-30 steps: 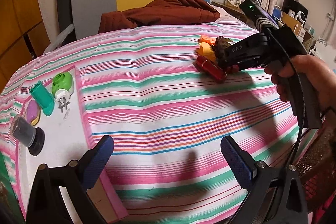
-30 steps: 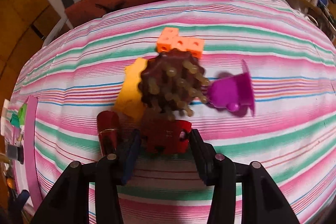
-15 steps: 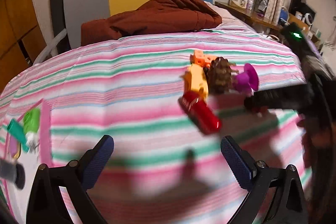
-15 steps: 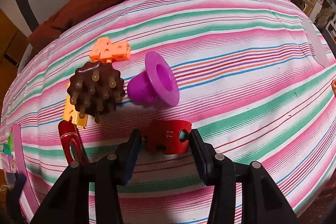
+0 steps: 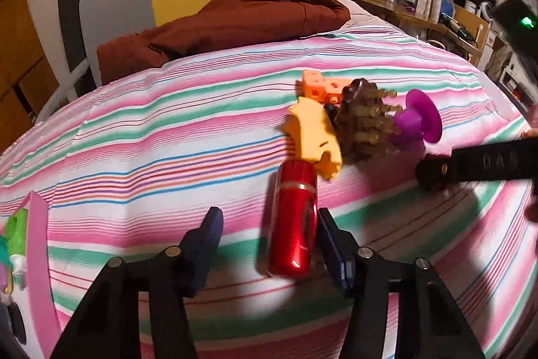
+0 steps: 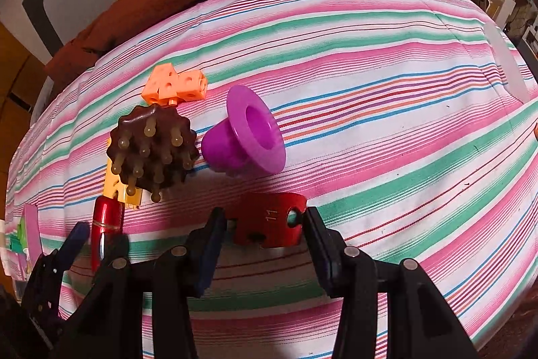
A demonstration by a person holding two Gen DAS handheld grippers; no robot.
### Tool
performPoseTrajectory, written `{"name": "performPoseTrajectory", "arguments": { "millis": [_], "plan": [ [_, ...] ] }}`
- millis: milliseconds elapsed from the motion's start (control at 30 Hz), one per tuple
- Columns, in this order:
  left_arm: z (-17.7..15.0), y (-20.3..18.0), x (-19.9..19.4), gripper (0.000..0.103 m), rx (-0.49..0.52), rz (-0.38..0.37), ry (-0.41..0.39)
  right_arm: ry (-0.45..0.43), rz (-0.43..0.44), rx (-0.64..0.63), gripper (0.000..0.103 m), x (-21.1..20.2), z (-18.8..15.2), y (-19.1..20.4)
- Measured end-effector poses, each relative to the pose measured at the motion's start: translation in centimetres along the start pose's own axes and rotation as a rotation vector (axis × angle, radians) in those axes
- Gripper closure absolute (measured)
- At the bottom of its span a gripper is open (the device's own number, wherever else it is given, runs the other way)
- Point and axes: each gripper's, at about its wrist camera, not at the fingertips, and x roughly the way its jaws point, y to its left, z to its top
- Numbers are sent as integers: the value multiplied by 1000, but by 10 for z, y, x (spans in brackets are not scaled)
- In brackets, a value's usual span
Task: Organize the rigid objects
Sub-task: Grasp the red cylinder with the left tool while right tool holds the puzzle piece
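Left wrist view, 9 o'clock edge: pink tray (image 5: 37, 244) holding a green plug-in device (image 5: 16, 229); judged to be the collection point.
Left gripper (image 5: 269, 236): jaws have just been closing, now part-open around the red cylinder (image 5: 294, 221). The right pad (image 5: 328, 234) sits against the cylinder; the left pad (image 5: 210, 236) stands clear of it. No clamp yet.
Cylinder position: lying on the striped bedcover (image 5: 151, 140), its far end touching the yellow block (image 5: 314, 137) at 12 o'clock.
Pile at 1 o'clock: orange cubes (image 5: 317, 86), brown spiked massager (image 5: 364, 123), purple flanged cup (image 5: 420, 121), all close together.
Right gripper (image 6: 265, 232): narrow opening, clamped on the red numbered piece (image 6: 269, 224), raised just above the cover, purple cup at its 12 o'clock.
Risk one: a glossy round cylinder touched on one side only may roll on the soft cover as the jaws close.
Risk two: its far end may drag the yellow block on lifting.
Risk three: both grippers work near each other; a collision could knock the red piece loose.
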Motion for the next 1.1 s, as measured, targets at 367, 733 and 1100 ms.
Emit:
{"name": "performPoseTrajectory", "arguments": {
  "millis": [367, 733, 1100],
  "plan": [
    [6, 2, 0, 43, 65, 85, -28, -3, -7, -4, 55, 1, 0, 3],
    [3, 17, 7, 37, 22, 3, -17, -10, -66, -80, 55, 6, -3, 14],
    [-22, 23, -15, 63, 13, -14, -67, -31, 18, -133, 56, 3, -7, 32]
  ]
}}
